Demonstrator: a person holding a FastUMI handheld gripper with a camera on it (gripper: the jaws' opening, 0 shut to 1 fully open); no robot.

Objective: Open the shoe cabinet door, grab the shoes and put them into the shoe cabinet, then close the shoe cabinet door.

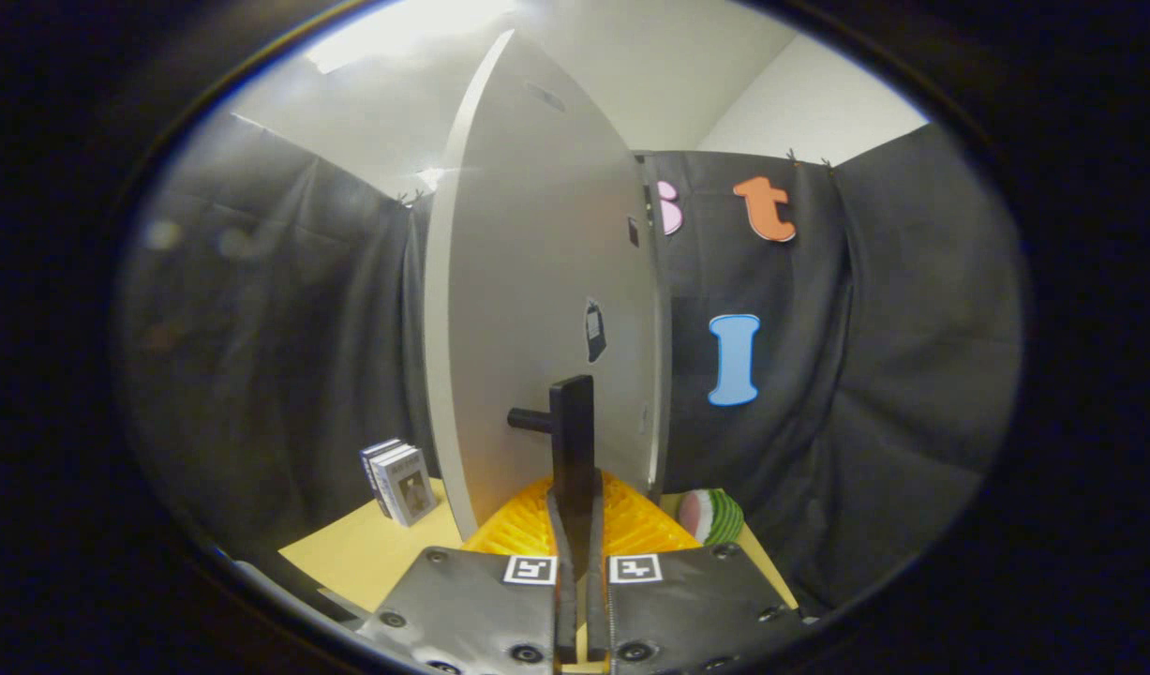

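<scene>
gripper (575, 525) clamped on black handle (572, 441); pale door (537, 309) edge-on, open room at 9 o'clock.

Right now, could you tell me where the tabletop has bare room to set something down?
Bare table lies beside the books, left of the door. The claw, shut on the handle, crowds the orange rack; the watermelon slice fills the right corner.

Smooth matt door (537, 309), matt handle (572, 441)

Grey cabinet door (537, 309) swung partly open; black bar handle (572, 441) clamped between fingers (563, 534).
</scene>
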